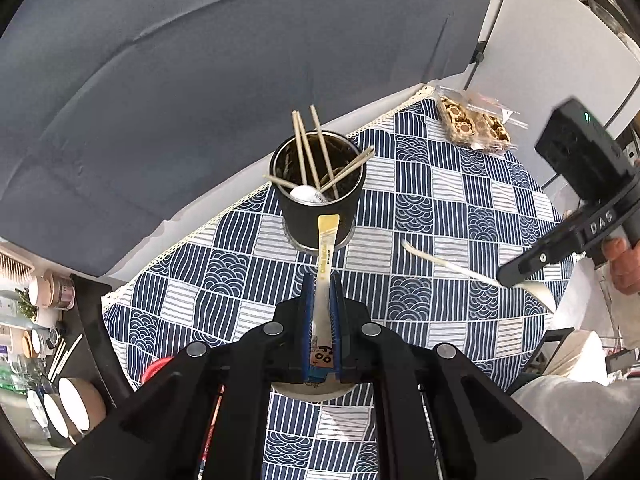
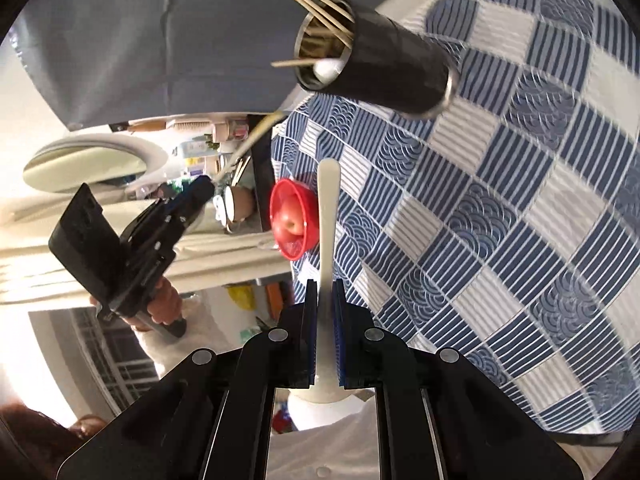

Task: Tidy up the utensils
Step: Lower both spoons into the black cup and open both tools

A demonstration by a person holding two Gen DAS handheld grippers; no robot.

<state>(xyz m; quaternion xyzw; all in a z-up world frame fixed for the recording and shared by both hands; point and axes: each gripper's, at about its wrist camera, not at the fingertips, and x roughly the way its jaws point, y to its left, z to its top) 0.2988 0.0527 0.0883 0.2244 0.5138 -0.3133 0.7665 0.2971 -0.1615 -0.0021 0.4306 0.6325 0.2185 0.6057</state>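
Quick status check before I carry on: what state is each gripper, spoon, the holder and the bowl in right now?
Left gripper: shut on the yellow-handled spoon.
Yellow-handled spoon: held, handle pointing toward the holder.
Right gripper: shut on the white spoon.
White spoon: held off the tablecloth.
Black holder: upright, holding chopsticks and a white spoon.
Red bowl: holding a red fruit.

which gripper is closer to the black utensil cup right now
Left. The left gripper, clamping a yellow-handled spoon, sits just in front of the black utensil cup. The right gripper, holding a white spoon, is off to its side.
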